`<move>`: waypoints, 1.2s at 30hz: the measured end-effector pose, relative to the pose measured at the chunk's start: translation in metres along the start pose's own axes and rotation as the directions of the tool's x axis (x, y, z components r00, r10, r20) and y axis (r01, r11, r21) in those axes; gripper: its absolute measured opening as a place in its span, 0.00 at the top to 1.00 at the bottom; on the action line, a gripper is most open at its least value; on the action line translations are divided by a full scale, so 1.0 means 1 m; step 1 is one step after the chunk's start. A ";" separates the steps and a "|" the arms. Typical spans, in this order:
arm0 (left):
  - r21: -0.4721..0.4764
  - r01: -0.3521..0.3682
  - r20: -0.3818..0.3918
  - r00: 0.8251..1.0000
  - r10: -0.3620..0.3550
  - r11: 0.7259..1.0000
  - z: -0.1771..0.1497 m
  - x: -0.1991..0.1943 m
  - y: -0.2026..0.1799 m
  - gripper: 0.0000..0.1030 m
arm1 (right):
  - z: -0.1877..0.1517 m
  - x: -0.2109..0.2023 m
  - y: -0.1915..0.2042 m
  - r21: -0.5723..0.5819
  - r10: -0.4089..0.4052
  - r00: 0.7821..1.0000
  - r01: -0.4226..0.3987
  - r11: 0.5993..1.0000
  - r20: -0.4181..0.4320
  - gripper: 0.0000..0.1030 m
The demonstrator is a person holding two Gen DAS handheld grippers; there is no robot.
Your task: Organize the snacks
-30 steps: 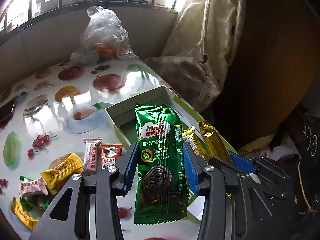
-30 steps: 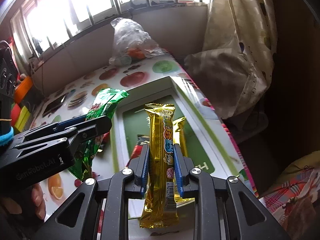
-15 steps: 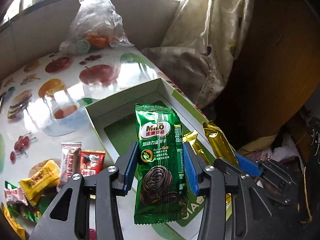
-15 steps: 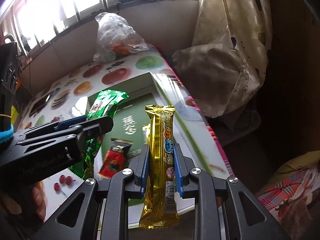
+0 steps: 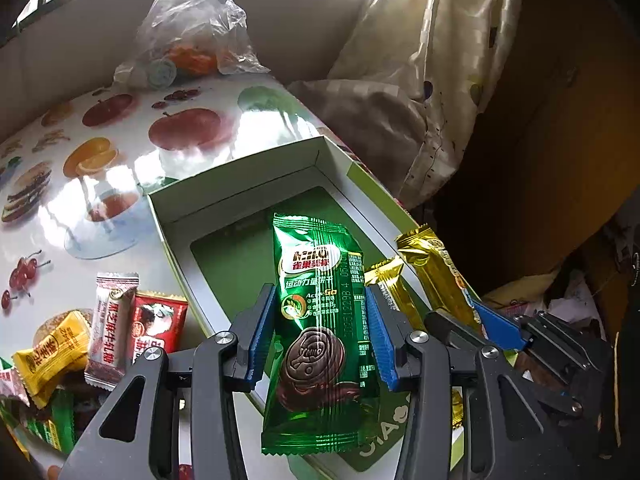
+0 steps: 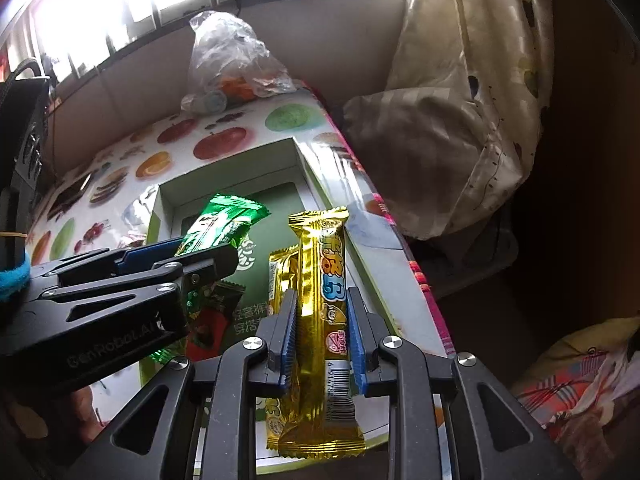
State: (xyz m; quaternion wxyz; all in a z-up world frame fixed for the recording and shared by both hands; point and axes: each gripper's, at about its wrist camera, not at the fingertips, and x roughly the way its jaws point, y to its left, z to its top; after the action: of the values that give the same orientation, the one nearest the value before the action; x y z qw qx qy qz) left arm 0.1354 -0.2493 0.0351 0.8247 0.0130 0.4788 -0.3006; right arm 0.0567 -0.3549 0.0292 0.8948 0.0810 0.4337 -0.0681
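Observation:
My left gripper point(image 5: 320, 296) is shut on a green Milo biscuit packet point(image 5: 320, 320) that stands upright between the blue pads, over the near part of an open white box with a green floor point(image 5: 236, 182). My right gripper point(image 6: 322, 300) is shut on a long gold snack bar point(image 6: 324, 276), held upright above the right side of the box point(image 6: 232, 178). In the right wrist view the left gripper point(image 6: 216, 248) and the green packet point(image 6: 224, 220) hang just to the left. A second gold bar point(image 6: 282, 276) and a red packet point(image 6: 208, 324) lie in the box.
Loose snacks lie on the fruit-print tablecloth left of the box: a yellow candy point(image 5: 52, 356), a white-and-pink bar point(image 5: 110, 320) and a red packet point(image 5: 156, 328). A clear plastic bag point(image 5: 192, 28) sits at the far edge. A draped cloth point(image 6: 440, 140) hangs beyond the table's right edge.
Both grippers have sunk and moved forward over the box, each keeping its snack. The box now looks larger and nearer, and the red packet inside it has come into view.

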 end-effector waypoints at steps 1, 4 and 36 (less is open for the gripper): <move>0.001 -0.002 -0.003 1.000 0.002 1.000 0.000 0.001 0.000 0.56 | 0.000 0.001 0.000 -0.004 -0.001 1.000 0.001 1.000 -0.003 0.79; 0.000 0.005 -0.012 1.000 -0.005 1.000 0.000 0.004 -0.001 0.56 | -0.001 0.002 0.000 -0.005 -0.004 1.000 0.004 1.000 -0.001 0.79; 0.012 0.004 0.052 0.999 -0.005 1.000 -0.007 -0.032 0.000 0.54 | -0.004 -0.016 0.003 0.029 -0.015 0.999 0.014 0.999 0.039 0.64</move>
State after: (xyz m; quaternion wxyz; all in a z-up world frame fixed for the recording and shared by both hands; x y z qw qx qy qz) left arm 0.1185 -0.2314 0.0565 0.8360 0.0091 0.4556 -0.3056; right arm 0.0441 -0.3507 0.0399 0.9014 0.0891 0.4156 -0.0822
